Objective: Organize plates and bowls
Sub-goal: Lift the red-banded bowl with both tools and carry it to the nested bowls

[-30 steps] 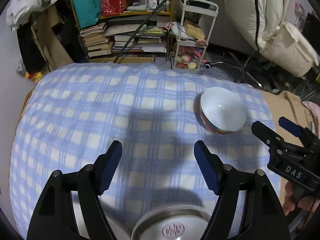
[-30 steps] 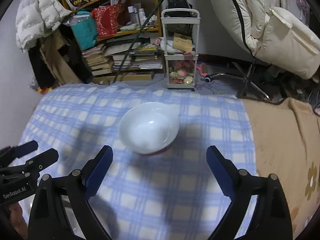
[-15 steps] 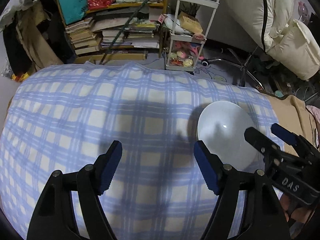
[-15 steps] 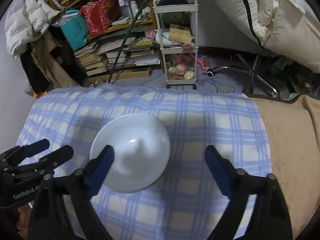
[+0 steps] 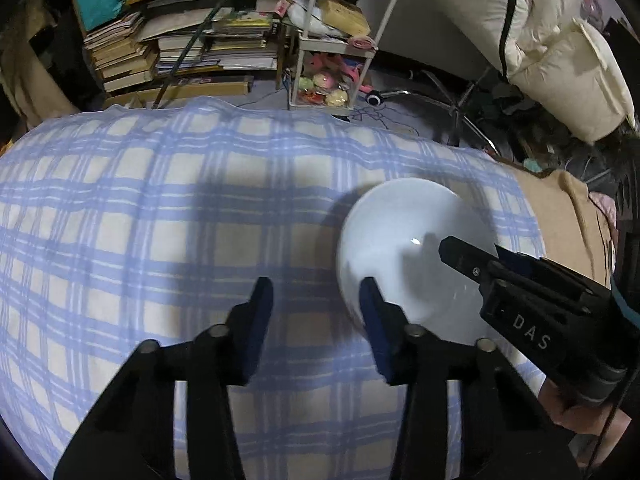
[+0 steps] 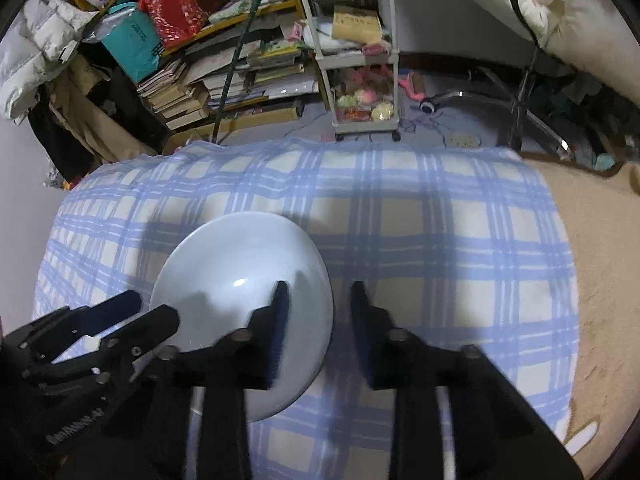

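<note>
A white bowl (image 6: 240, 292) sits on the checked cloth (image 6: 440, 240). The right gripper (image 6: 318, 300), jaws just narrowed, straddles its right rim without visibly pinching; the left gripper (image 5: 316, 296), partly open and empty, straddles its left rim.

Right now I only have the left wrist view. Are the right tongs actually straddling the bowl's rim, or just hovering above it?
Observer: Straddling. In the right wrist view the right tongs have just been closing with the white bowl rim between them: one finger over the inside, the other outside over the checked cloth. Gaps show on both sides of the rim, so no pinch yet.
Operator: And my left tongs from that side?
Observer: The left tongs, also just closing, sit at the opposite rim. One finger appears outside and one over the bowl, not visibly clamped.
</note>
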A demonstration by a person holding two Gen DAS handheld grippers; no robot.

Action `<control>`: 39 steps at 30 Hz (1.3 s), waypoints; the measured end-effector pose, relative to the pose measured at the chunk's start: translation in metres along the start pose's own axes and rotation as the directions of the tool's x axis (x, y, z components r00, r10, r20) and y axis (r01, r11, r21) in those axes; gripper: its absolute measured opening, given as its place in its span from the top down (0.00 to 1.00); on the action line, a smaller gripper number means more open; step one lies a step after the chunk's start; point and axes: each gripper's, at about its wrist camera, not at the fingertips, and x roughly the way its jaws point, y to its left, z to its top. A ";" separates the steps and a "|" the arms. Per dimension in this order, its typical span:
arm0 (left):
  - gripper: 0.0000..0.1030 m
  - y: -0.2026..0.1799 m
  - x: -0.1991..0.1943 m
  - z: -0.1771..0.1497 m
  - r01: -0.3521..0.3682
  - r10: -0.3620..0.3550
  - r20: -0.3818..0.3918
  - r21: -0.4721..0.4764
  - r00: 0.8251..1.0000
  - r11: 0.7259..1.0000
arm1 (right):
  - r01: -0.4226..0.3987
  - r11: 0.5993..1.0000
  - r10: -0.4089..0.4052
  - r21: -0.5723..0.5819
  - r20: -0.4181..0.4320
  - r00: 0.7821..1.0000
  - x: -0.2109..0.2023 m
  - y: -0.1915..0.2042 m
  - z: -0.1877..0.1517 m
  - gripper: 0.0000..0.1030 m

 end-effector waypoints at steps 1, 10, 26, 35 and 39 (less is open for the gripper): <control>0.66 -0.001 0.003 0.000 -0.002 0.002 -0.008 0.000 1.000 1.000 | -0.004 1.000 0.004 0.010 -0.011 1.000 0.002 -0.001 -0.001 0.77; 0.88 -0.016 0.014 -0.007 -0.014 0.015 -0.022 0.017 1.000 1.000 | -0.097 0.991 0.102 0.094 -0.051 0.993 0.013 -0.013 -0.010 0.86; 0.88 -0.005 -0.062 -0.042 -0.058 0.058 0.009 0.045 0.998 0.997 | -0.117 0.993 0.117 -0.006 -0.021 0.993 -0.043 0.031 -0.035 0.87; 0.88 0.006 -0.123 -0.080 -0.090 0.088 0.063 0.034 0.994 0.995 | -0.099 0.990 0.100 -0.103 0.005 0.995 -0.090 0.071 -0.062 0.86; 0.88 0.009 -0.141 -0.097 -0.098 0.096 0.071 0.028 0.993 0.995 | -0.098 0.987 0.100 -0.125 0.015 0.995 -0.108 0.084 -0.082 0.86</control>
